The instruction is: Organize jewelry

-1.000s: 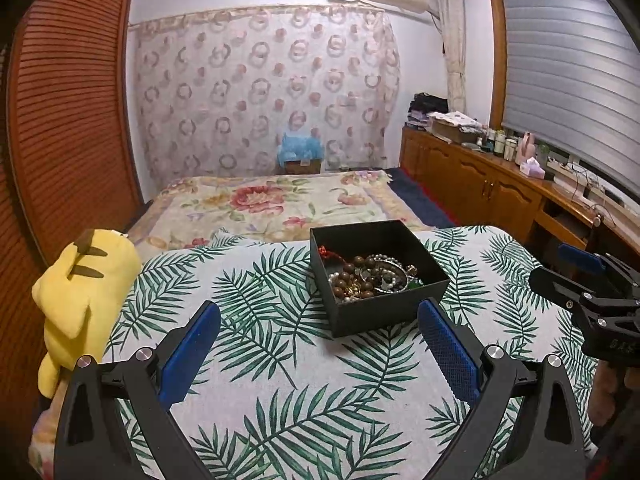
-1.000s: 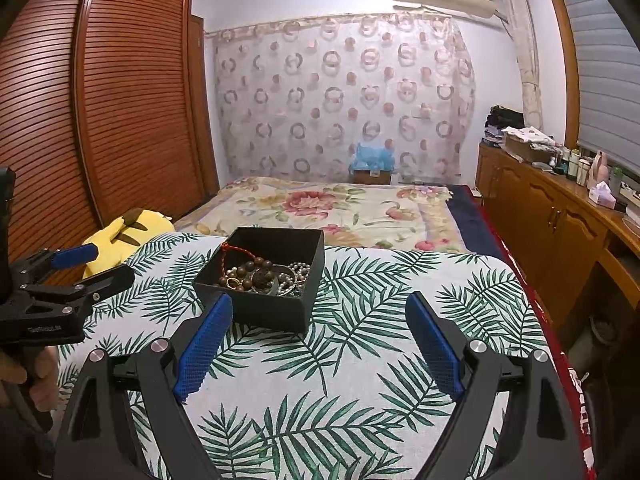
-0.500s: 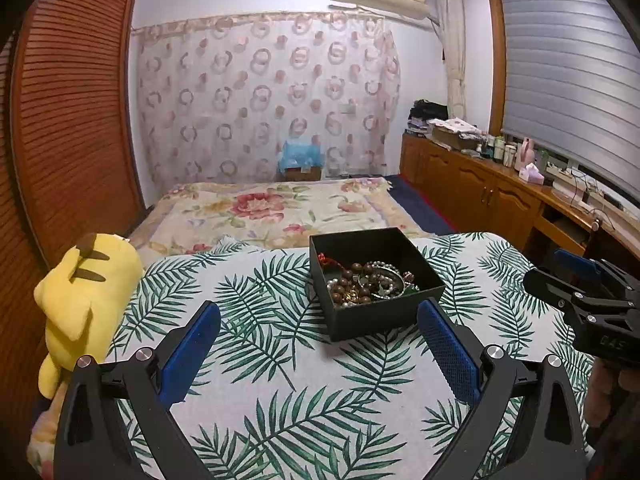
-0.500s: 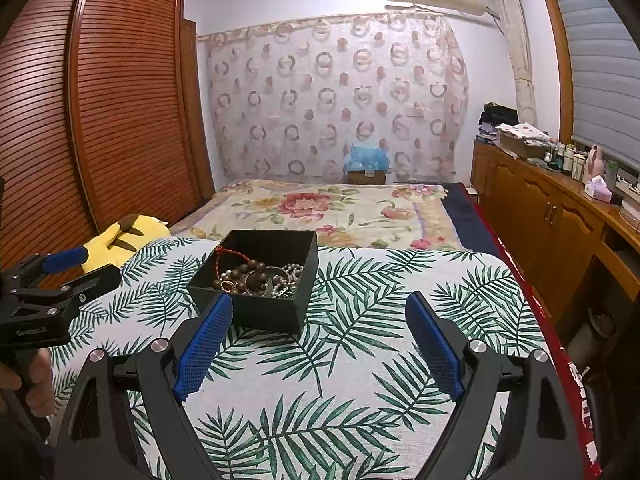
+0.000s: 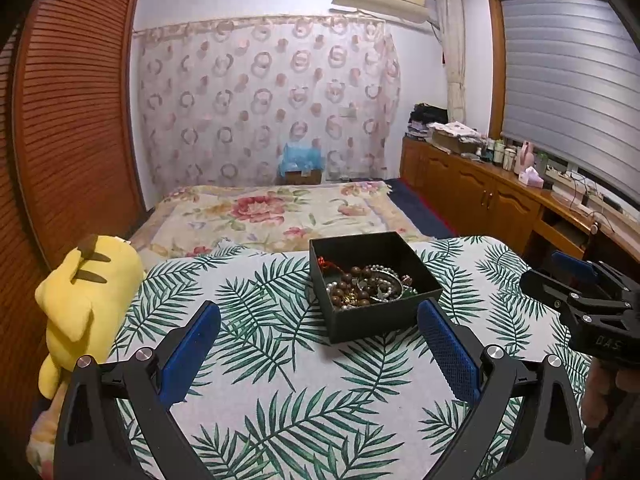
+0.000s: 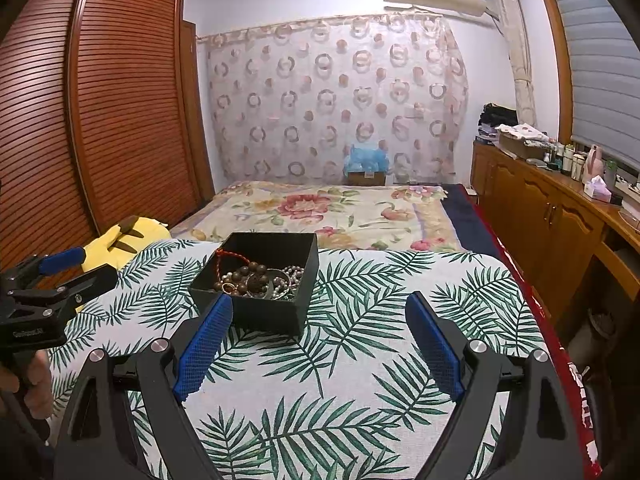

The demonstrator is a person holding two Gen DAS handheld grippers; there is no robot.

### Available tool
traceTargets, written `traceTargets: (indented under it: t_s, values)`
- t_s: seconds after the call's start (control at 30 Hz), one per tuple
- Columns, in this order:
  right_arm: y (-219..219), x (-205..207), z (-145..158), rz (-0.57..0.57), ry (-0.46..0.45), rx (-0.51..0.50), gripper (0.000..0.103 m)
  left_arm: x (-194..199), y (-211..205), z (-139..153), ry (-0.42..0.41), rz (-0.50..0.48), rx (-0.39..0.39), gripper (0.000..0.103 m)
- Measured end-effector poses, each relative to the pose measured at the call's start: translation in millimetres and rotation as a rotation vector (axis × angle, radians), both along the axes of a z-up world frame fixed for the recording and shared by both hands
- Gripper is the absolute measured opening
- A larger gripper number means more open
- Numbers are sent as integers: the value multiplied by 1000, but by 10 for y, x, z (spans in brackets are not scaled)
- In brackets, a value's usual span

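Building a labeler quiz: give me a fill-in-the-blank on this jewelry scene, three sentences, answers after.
1. The jewelry lies in an open box coloured ____.
2. The box stands on a cloth printed with green ____.
3. Both the left hand-held gripper and the right hand-held gripper have jaws that stand ____, holding nothing.

Answers: black; leaves; open

1 black jewelry box (image 5: 372, 322), 1 yellow plush toy (image 5: 82, 304), 2 hand-held grippers (image 5: 318, 334) (image 6: 318, 320)
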State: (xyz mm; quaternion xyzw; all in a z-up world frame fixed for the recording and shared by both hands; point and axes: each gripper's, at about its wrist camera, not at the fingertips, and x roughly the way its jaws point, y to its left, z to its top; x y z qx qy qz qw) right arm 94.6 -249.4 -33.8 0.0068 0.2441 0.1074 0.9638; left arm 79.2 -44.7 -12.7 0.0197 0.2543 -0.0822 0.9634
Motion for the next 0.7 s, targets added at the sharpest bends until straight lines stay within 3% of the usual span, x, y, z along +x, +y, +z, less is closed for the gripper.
traceTargets:
  t_s: [0.7]
  values:
    - [-4,5,31,-4,-4,6,90,-2,68,-29,-2,-2,-1,95]
